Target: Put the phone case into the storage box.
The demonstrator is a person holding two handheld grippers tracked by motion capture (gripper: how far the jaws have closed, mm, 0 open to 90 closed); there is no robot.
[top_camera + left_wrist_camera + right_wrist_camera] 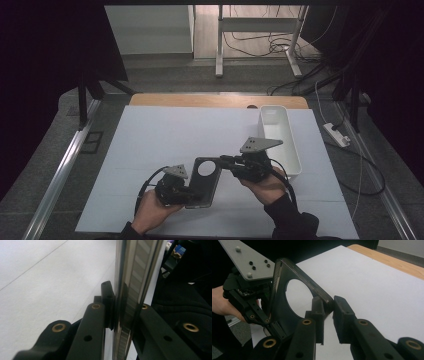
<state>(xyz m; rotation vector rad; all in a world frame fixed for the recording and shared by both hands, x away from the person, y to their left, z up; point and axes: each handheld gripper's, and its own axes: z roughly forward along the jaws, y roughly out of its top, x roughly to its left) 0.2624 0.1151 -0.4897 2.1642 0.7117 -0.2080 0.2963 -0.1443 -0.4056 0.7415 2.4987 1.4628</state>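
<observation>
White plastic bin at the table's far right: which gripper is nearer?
Right. The right gripper sits just beside the white plastic bin, jaws on the dark phone case; the left gripper holds the case's other end, farther away.

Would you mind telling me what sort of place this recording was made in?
Probably a lab or workshop recording station, not a home. A white-covered table stands between dark curtains, loose cables and a power strip lie on the floor, and two hand-held grippers hold a dark phone case beside a white bin.
</observation>
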